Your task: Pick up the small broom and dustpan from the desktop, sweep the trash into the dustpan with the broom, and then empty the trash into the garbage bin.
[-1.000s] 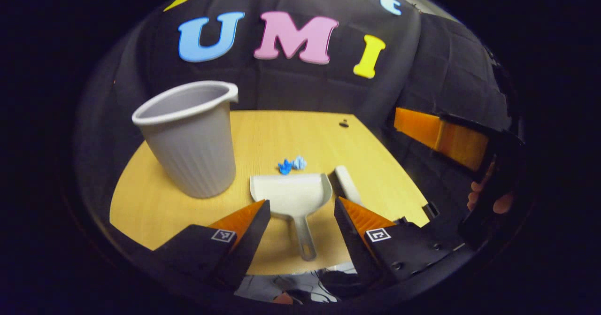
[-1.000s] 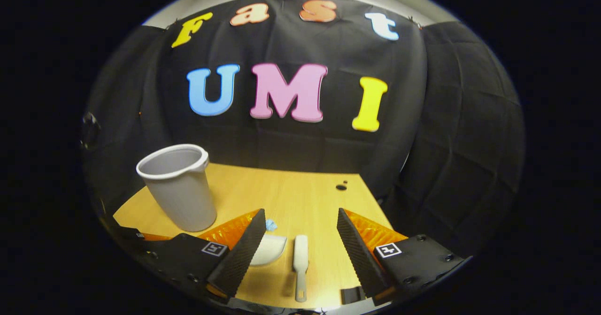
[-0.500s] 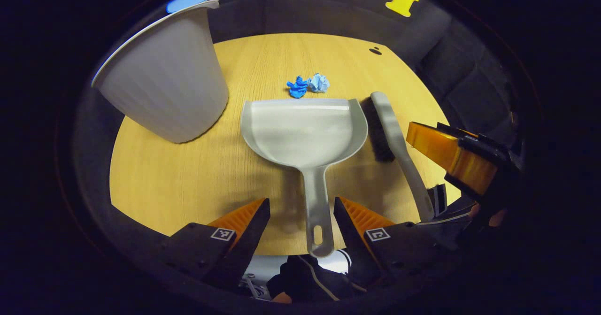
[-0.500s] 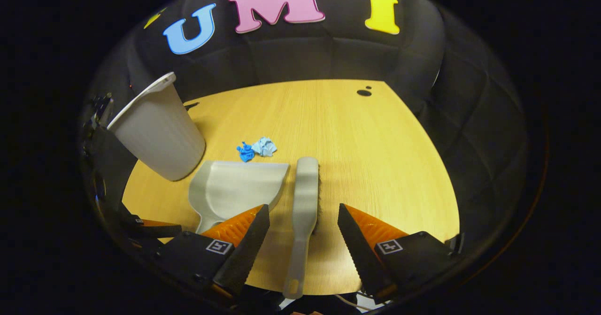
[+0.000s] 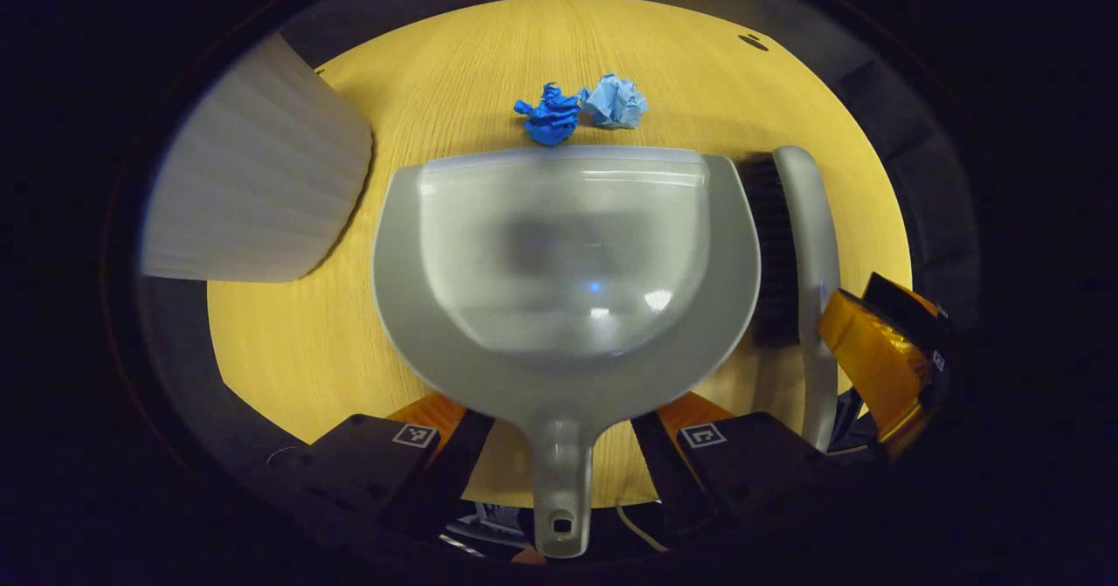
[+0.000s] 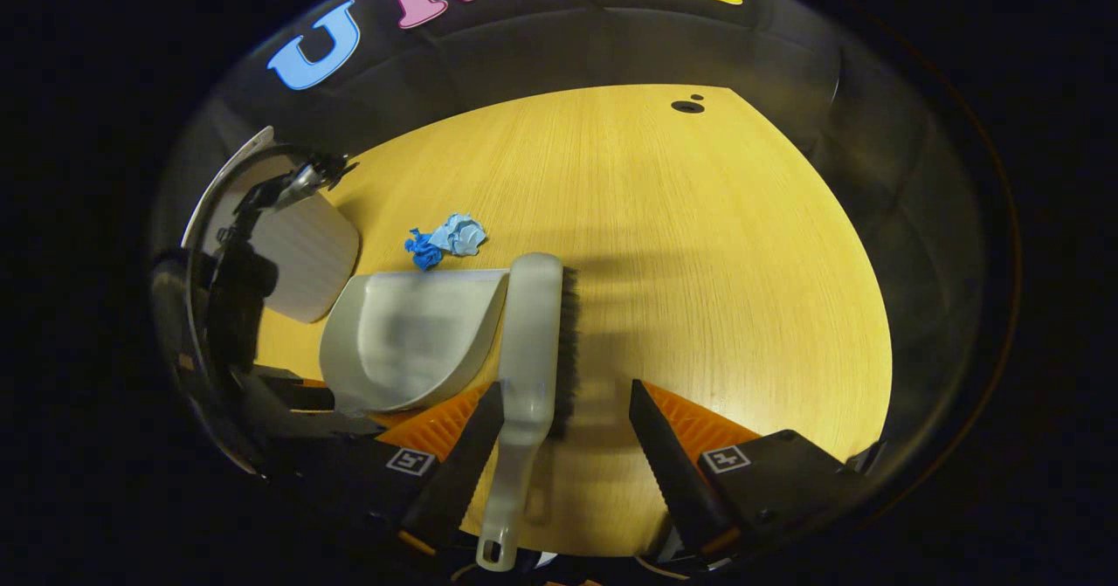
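A grey dustpan (image 5: pixel 559 263) lies flat on the wooden desktop (image 5: pixel 288 341), its mouth facing two crumpled blue paper balls (image 5: pixel 581 110). Its handle runs back between the fingers of my left gripper (image 5: pixel 562 433), which is open and low over it, not clamping. To the dustpan's right lies the small grey broom (image 5: pixel 799 245), black bristles toward the pan. In the right gripper view the broom (image 6: pixel 533 341) has its handle between the fingers of my right gripper (image 6: pixel 563 455), open, with the handle close to the left finger. The dustpan (image 6: pixel 410 333) and paper balls (image 6: pixel 445 238) sit to its left.
The grey ribbed garbage bin (image 5: pixel 253 193) stands at the left of the dustpan, and also at the left in the right gripper view (image 6: pixel 301 245). A small dark hole (image 6: pixel 686 106) marks the far desktop. The desktop's near edge runs just under both grippers.
Both grippers have dropped and moved forward. The dustpan handle now lies deep between the left fingers and the broom handle between the right fingers. Dustpan, broom and paper have not moved.
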`<move>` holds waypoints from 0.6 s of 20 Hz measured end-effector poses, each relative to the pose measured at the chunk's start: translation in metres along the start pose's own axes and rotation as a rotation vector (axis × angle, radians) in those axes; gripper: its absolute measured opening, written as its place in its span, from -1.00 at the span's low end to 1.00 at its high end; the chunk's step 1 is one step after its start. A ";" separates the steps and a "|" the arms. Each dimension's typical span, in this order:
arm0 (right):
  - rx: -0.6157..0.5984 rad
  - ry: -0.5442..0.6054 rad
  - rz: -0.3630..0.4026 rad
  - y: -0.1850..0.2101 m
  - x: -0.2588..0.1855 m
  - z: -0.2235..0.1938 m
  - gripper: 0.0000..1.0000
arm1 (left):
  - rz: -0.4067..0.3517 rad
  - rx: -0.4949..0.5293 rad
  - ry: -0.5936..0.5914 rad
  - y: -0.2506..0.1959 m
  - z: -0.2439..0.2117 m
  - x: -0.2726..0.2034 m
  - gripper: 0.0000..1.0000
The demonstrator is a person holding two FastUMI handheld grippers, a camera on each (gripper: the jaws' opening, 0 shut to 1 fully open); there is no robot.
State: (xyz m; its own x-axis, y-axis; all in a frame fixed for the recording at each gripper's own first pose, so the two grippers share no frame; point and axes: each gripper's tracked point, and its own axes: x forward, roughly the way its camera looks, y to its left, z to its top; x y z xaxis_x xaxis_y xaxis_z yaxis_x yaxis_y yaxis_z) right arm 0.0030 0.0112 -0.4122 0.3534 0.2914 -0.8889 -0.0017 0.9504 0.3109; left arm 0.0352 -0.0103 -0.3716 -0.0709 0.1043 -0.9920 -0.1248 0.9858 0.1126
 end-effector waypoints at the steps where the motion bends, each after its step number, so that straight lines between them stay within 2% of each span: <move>1: -0.006 0.006 -0.002 0.005 0.000 -0.001 0.89 | -0.005 -0.014 0.003 -0.001 0.000 -0.002 0.67; 2: -0.017 0.013 -0.007 0.009 0.000 -0.004 0.75 | -0.010 -0.014 -0.009 0.000 0.006 -0.001 0.60; 3: -0.032 0.016 -0.016 0.012 -0.001 -0.005 0.89 | -0.011 0.002 -0.014 0.001 0.009 0.000 0.60; 6: -0.030 0.039 -0.072 0.013 0.001 -0.015 0.87 | -0.011 0.044 -0.043 0.004 0.011 0.002 0.60; 7: -0.019 0.060 -0.089 0.014 0.002 -0.021 0.72 | -0.011 0.063 -0.049 0.004 0.010 0.003 0.57; 8: -0.019 0.081 -0.102 0.017 0.002 -0.026 0.87 | -0.009 0.087 -0.060 0.004 0.010 0.005 0.53; 9: -0.032 0.102 -0.116 0.020 0.003 -0.032 0.87 | -0.009 0.108 -0.072 0.005 0.010 0.006 0.52; 10: -0.051 0.121 -0.119 0.025 0.005 -0.036 0.88 | -0.010 0.123 -0.078 0.005 0.005 0.007 0.37; 11: -0.067 0.135 -0.129 0.026 0.007 -0.036 0.70 | -0.012 0.127 -0.078 0.006 0.004 0.006 0.31; 12: -0.067 0.148 -0.143 0.024 0.010 -0.036 0.80 | -0.011 0.123 -0.073 0.009 0.006 0.004 0.25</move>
State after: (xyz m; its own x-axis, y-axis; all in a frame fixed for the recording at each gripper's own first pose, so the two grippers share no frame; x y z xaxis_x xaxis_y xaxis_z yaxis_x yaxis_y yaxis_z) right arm -0.0270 0.0404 -0.4261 0.2134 0.1609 -0.9636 -0.0258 0.9869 0.1591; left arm 0.0399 -0.0006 -0.3746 0.0027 0.0982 -0.9952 -0.0023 0.9952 0.0982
